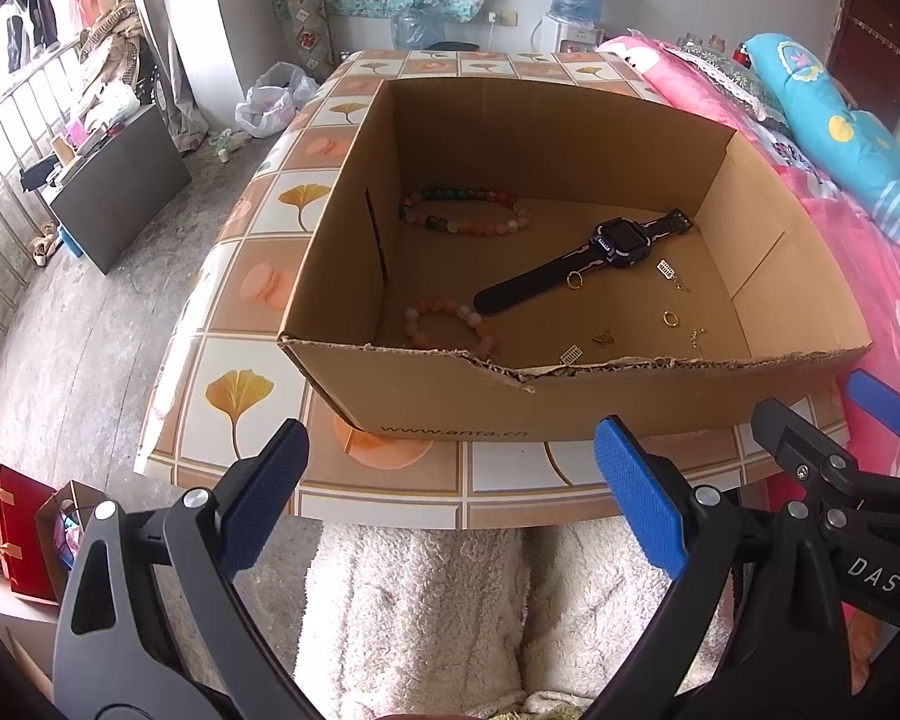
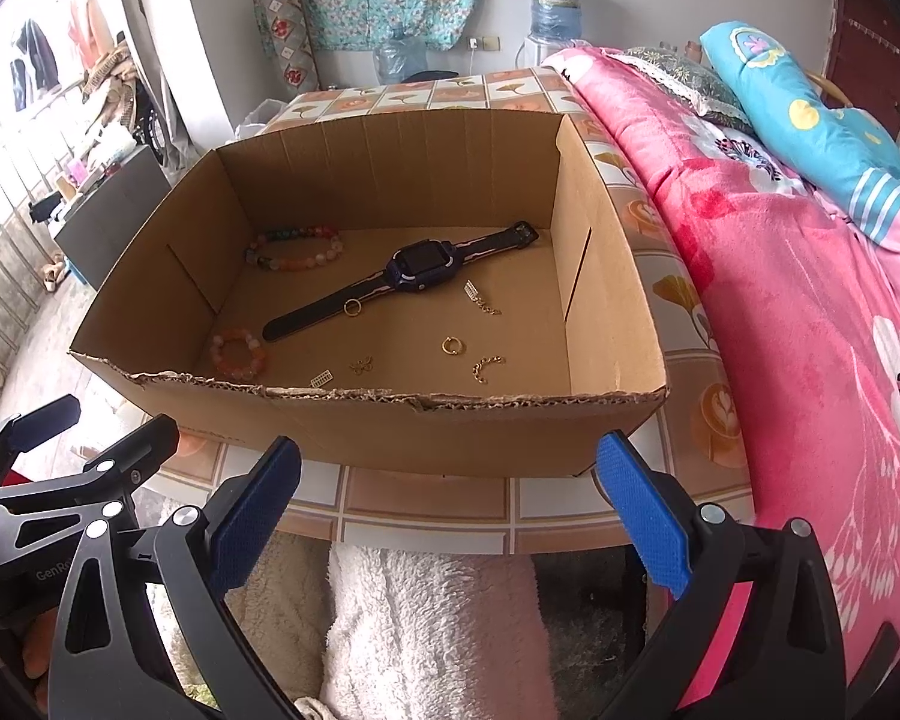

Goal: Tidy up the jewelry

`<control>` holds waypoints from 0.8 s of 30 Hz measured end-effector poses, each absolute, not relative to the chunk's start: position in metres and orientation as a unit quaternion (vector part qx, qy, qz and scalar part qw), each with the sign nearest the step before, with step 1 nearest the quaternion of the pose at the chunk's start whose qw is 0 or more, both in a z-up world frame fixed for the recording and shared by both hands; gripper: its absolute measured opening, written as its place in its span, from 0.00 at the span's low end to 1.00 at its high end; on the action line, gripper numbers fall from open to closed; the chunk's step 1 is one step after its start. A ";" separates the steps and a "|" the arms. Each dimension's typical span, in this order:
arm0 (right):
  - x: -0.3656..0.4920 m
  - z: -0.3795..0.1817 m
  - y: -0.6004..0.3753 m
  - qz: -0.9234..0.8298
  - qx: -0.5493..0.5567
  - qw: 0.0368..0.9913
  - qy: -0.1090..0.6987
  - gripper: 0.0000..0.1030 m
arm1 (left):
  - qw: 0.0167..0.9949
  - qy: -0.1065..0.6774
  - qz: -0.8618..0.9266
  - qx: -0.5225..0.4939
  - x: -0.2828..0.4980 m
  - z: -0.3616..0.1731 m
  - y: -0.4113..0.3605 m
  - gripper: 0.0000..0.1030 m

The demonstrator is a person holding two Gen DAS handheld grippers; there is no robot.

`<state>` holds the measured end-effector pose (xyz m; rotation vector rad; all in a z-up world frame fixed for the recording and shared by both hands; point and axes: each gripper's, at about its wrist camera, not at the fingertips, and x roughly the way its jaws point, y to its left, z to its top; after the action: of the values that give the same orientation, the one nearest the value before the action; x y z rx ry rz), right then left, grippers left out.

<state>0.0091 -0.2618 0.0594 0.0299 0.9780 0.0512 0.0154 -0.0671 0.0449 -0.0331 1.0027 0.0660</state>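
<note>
An open cardboard box stands on a tiled table. Inside lie a black smartwatch, a multicoloured bead bracelet, a pink bead bracelet, gold rings, a chain and small charms. My left gripper is open and empty, in front of the box's near wall. My right gripper is open and empty, beside it, also short of the box.
The table has a floral tile cloth. A bed with a pink quilt runs along the right. White fleece-clad legs are below the grippers. A dark cabinet and bags stand on the floor at left.
</note>
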 end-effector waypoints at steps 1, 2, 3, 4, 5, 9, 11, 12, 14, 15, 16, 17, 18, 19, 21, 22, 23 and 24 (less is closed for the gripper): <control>0.009 0.059 -0.262 0.025 0.015 0.882 0.470 0.94 | 0.876 0.481 0.031 -0.016 0.016 0.045 -0.067 0.90; 0.010 0.059 -0.262 0.025 0.015 0.882 0.471 0.94 | 0.876 0.482 0.031 -0.016 0.016 0.044 -0.067 0.90; 0.010 0.059 -0.262 0.025 0.015 0.882 0.471 0.94 | 0.875 0.482 0.030 -0.017 0.017 0.045 -0.067 0.90; 0.010 0.059 -0.262 0.025 0.014 0.881 0.471 0.94 | 0.875 0.483 0.030 -0.018 0.017 0.044 -0.066 0.90; 0.011 0.058 -0.263 0.025 0.014 0.881 0.472 0.94 | 0.875 0.484 0.029 -0.019 0.017 0.044 -0.066 0.90; 0.011 0.058 -0.262 0.024 0.013 0.881 0.473 0.94 | 0.874 0.484 0.029 -0.019 0.018 0.044 -0.066 0.90; 0.011 0.058 -0.262 0.025 0.013 0.881 0.473 0.94 | 0.874 0.485 0.028 -0.020 0.018 0.044 -0.066 0.90; 0.011 0.058 -0.262 0.025 0.013 0.880 0.473 0.94 | 0.874 0.485 0.028 -0.020 0.018 0.044 -0.066 0.90; 0.011 0.059 -0.262 0.025 0.013 0.880 0.473 0.94 | 0.874 0.484 0.028 -0.019 0.018 0.044 -0.066 0.90; 0.011 0.059 -0.262 0.024 0.013 0.880 0.473 0.94 | 0.874 0.484 0.029 -0.018 0.018 0.044 -0.066 0.90; 0.012 0.059 -0.262 0.024 0.013 0.880 0.473 0.94 | 0.875 0.484 0.029 -0.018 0.018 0.044 -0.066 0.90; 0.012 0.059 -0.262 0.025 0.014 0.880 0.474 0.94 | 0.874 0.484 0.028 -0.019 0.018 0.044 -0.066 0.90; 0.012 0.059 -0.263 0.025 0.014 0.880 0.474 0.94 | 0.874 0.484 0.027 -0.019 0.018 0.044 -0.066 0.90; 0.011 0.059 -0.263 0.024 0.015 0.880 0.474 0.94 | 0.874 0.485 0.027 -0.019 0.018 0.043 -0.066 0.90; 0.012 0.059 -0.263 0.023 0.016 0.880 0.475 0.94 | 0.874 0.484 0.028 -0.019 0.018 0.044 -0.066 0.90; 0.012 0.059 -0.263 0.023 0.016 0.880 0.475 0.94 | 0.874 0.484 0.028 -0.019 0.018 0.043 -0.066 0.90; 0.012 0.059 -0.263 0.023 0.016 0.879 0.475 0.94 | 0.874 0.485 0.028 -0.019 0.018 0.044 -0.066 0.90; 0.012 0.059 -0.264 0.023 0.017 0.879 0.476 0.94 | 0.874 0.484 0.027 -0.020 0.018 0.044 -0.066 0.90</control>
<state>0.0118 -0.2635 0.0589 0.0351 0.9925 0.0483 0.0182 -0.0664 0.0436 -0.0413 1.0116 0.0572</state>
